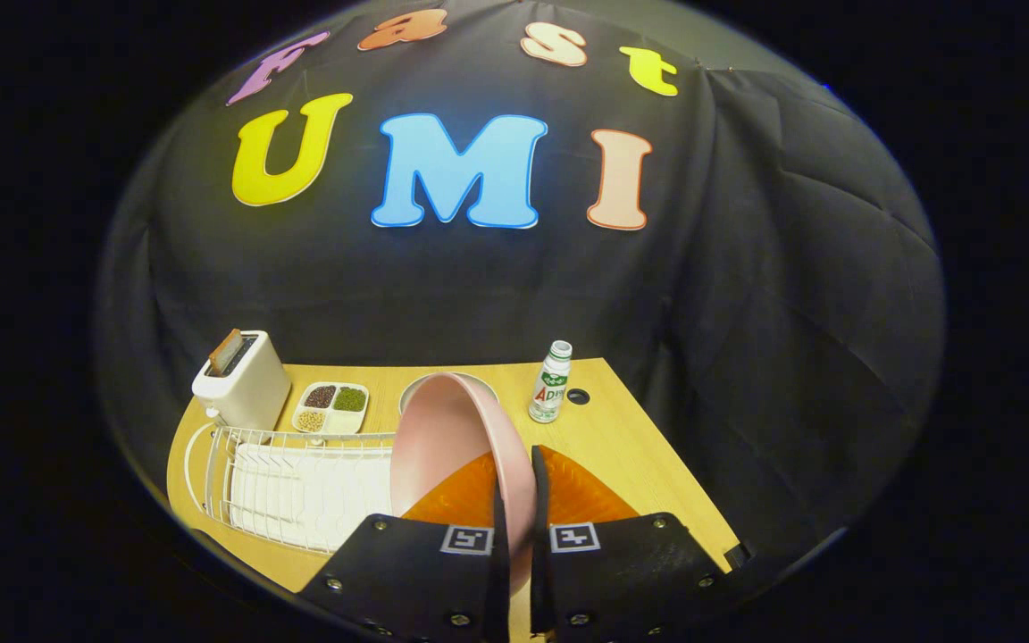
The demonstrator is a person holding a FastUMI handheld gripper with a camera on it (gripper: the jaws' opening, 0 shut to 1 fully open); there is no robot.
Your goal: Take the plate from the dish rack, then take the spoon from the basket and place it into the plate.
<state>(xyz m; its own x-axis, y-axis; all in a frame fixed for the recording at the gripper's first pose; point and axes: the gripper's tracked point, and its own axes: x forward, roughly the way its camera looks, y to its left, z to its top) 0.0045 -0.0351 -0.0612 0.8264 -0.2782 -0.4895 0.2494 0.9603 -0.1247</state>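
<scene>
One gripper (514,500), its two black fingers (498,527) drawn nearly together with the rim of the one pink plate (443,438) pinched between them; the plate stands tilted on edge, its hollow side facing left, lifted above the table and just right of the rack. One white wire dish rack (300,482) sits on the left part of the table, with a white ribbed tray inside it; no other dishes can be made out in it. One orange basket (581,496) lies directly under and behind the fingers, mostly covered by them and the plate; what is in it cannot be seen. Beyond the plate: one round grey dish (479,386), only its far rim showing. One white toaster (242,379) at the far left corner with one slice sticking up from its slot. One white divided tray (331,408) beside it, three compartments of grains or beans, dark, green and pale. One small white bottle (551,382) with green label stands upright to the right of the grey dish. Surface is one light wooden table (631,446), with a small dark hole near the bottle. Black cloth hangs behind and to the right.
</scene>
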